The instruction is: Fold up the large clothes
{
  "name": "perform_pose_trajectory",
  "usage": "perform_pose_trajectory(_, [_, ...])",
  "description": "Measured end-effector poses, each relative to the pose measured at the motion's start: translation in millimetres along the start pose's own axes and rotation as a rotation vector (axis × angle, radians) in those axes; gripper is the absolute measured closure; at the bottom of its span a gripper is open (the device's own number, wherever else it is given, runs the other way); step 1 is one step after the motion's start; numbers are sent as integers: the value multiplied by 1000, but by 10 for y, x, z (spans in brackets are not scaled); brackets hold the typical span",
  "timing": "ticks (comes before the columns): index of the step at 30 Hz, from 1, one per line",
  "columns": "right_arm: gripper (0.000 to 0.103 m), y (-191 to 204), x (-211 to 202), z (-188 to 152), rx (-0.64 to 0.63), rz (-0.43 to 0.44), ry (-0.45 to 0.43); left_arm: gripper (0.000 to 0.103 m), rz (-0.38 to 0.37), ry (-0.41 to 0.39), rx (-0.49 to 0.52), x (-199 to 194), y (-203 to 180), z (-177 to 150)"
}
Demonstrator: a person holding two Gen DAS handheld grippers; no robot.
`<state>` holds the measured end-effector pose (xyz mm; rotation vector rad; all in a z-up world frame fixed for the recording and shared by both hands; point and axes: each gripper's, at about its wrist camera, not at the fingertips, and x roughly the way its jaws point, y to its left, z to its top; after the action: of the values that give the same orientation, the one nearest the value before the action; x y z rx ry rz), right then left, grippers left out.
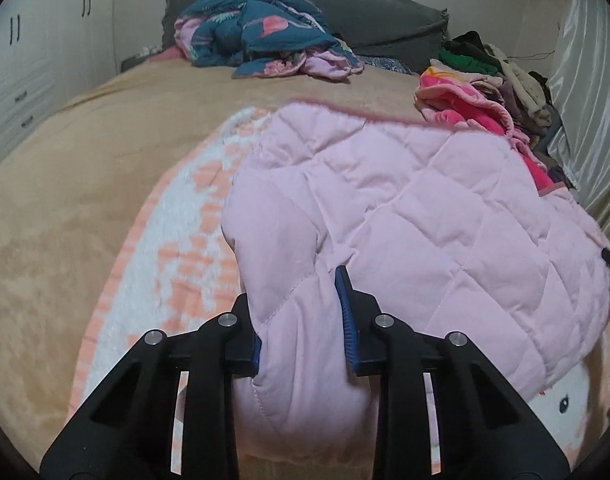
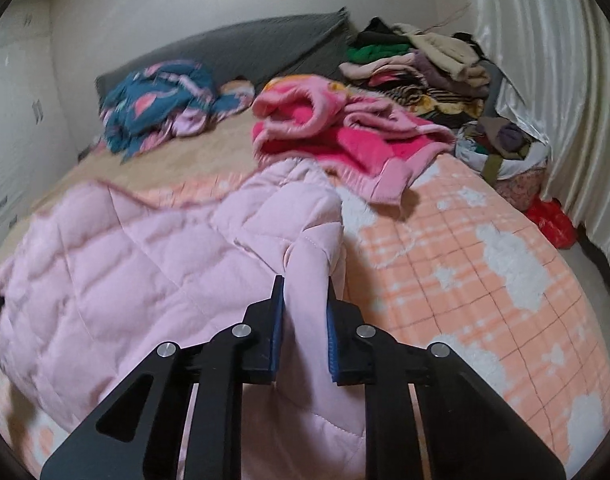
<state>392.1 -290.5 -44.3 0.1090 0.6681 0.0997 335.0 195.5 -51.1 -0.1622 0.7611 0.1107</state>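
A pale pink quilted jacket (image 1: 425,208) lies spread on the bed, also filling the left half of the right wrist view (image 2: 125,260). My left gripper (image 1: 297,292) is shut on a bunched fold at the jacket's left edge, the blue pads pressing the fabric from both sides. My right gripper (image 2: 305,284) is shut on a fold at the jacket's right edge, with pink cloth pinched between its blue pads. The jacket's underside and far hem are hidden.
An orange and white plaid blanket (image 2: 485,264) lies under the jacket on a tan bed cover (image 1: 85,168). A pink fleece garment (image 2: 337,136), a teal patterned heap (image 1: 261,32) and a stack of clothes (image 2: 425,68) sit behind. White curtain (image 2: 565,100) stands right, wardrobe (image 1: 33,72) left.
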Motion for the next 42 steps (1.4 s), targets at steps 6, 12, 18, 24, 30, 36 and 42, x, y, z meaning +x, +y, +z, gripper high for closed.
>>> perform_pose_trajectory(6, [87, 3, 336, 141, 25, -54, 27, 83, 43, -20, -9, 87, -58, 183])
perform_pose_trajectory(12, [87, -6, 610, 149, 47, -97, 56, 82, 90, -10, -4, 232, -73, 241])
perform_pose_trajectory(18, [88, -33, 829, 95, 54, -145, 110, 82, 113, 19, -46, 409, -16, 228])
perform_pose_trajectory(24, [84, -54, 888, -27, 32, -154, 146, 78, 119, 33, -61, 468, 21, 155])
perform_pose_trajectory(30, [42, -134, 637, -53, 42, -154, 132, 51, 172, 26, -76, 320, 47, 131])
perform_pose_trajectory(36, [9, -228, 134, -135, 111, -54, 47, 28, 185, -7, -97, 9, 99, 91])
perform_pose_trajectory(42, [4, -250, -255, -268, 150, 23, 27, 9, 199, -50, -137, -289, 157, -5])
